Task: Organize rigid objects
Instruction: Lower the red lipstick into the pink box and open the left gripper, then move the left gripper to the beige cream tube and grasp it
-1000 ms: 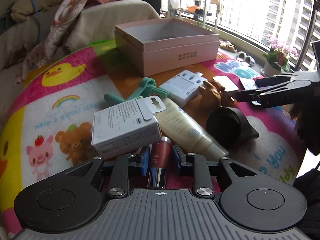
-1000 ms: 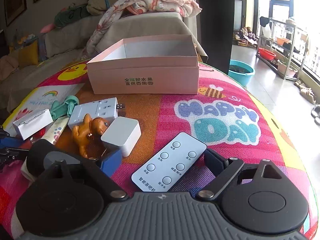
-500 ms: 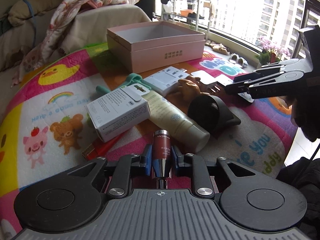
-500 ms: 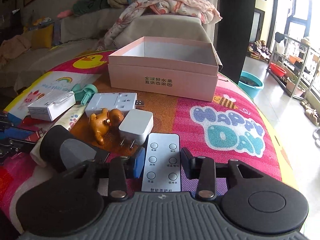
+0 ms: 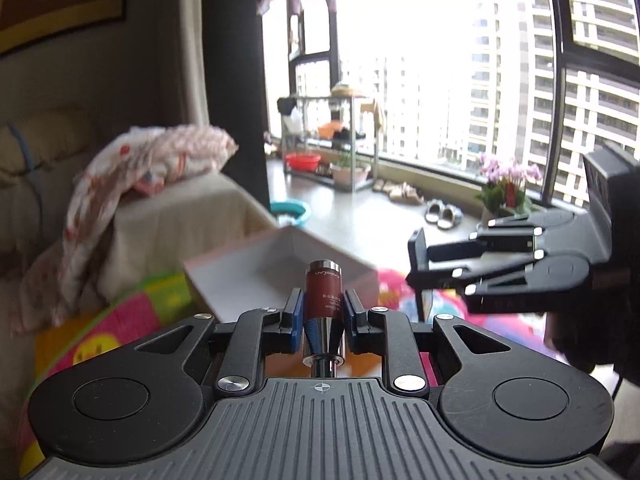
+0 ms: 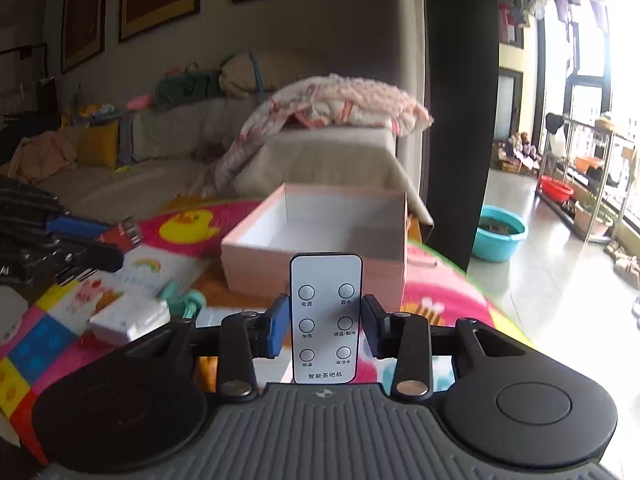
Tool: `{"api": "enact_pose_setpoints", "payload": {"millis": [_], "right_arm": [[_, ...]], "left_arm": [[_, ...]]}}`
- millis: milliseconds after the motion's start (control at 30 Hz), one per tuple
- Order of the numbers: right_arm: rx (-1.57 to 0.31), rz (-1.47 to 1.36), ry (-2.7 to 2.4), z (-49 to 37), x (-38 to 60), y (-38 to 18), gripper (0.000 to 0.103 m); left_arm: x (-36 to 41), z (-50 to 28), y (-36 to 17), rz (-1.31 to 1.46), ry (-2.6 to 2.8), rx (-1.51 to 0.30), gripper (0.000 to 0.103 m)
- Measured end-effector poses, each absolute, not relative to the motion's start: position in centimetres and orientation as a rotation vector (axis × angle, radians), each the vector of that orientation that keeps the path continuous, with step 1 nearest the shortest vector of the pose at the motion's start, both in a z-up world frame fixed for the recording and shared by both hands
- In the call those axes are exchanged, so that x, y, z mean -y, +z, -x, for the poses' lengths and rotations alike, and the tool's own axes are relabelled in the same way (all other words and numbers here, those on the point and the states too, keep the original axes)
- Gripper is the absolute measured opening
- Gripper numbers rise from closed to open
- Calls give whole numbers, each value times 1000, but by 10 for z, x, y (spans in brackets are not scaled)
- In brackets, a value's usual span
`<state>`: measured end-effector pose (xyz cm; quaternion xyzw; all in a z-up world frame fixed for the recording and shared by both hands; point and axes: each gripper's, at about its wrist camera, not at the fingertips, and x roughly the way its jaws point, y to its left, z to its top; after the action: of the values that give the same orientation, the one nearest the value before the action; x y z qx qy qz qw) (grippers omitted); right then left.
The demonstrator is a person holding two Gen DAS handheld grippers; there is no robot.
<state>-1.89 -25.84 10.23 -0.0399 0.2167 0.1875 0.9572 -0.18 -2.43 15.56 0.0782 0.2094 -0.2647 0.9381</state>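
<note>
So left gripper (image 5: 321, 309) clamps a red tube (image 5: 323, 295), right gripper (image 6: 325, 328) clamps a white remote (image 6: 326, 318), both up near the empty pink box (image 6: 320, 236); small carton (image 6: 130, 318) and green tool (image 6: 186, 300) left on the desk (image 6: 440, 292)

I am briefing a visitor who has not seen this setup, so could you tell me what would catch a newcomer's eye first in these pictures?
Each claw carries something above the table: the left claw is shut on a dark red lipstick tube, and the right claw is shut on a white six-button remote. Straight ahead of both sits the open, empty pink box on the bright cartoon play mat. Small items remain left of the box, among them a white carton.
</note>
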Motion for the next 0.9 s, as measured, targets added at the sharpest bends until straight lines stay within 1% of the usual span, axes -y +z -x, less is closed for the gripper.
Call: {"api": "enact_pose_setpoints", "payload": {"millis": [67, 100, 133, 167, 200, 300, 367, 533, 600, 667, 767, 900], "right_arm": [[-363, 89, 343, -8, 248, 123, 39], [-326, 83, 332, -23, 245, 130, 41], [-308, 81, 324, -37, 241, 135, 46], [-317, 83, 301, -51, 238, 139, 65], [-332, 81, 280, -60, 237, 139, 73], [-368, 55, 295, -60, 246, 125, 73], [-407, 41, 294, -48, 254, 102, 77], [-577, -9, 287, -22, 266, 38, 77], [-634, -36, 317, -12, 267, 23, 77], [-648, -61, 336, -2, 266, 16, 77], [-622, -78, 347, 10, 264, 13, 77], [-616, -77, 330, 12, 260, 7, 77]], "left_arm": [[33, -47, 173, -88, -551, -412, 25], [36, -72, 177, -43, -545, -426, 24], [38, -93, 179, -11, -532, -441, 24], [37, -109, 177, 12, -511, -444, 24], [37, -117, 174, 21, -495, -443, 24], [23, -116, 154, 46, -478, -458, 25], [6, -102, 133, 68, -457, -486, 25], [-34, -54, 82, 117, -404, -563, 25], [-48, -34, 70, 129, -389, -589, 25], [-59, -15, 64, 124, -366, -600, 25], [-73, 14, 65, 115, -346, -602, 25], [-72, 43, 68, 40, -367, -609, 25]]}}
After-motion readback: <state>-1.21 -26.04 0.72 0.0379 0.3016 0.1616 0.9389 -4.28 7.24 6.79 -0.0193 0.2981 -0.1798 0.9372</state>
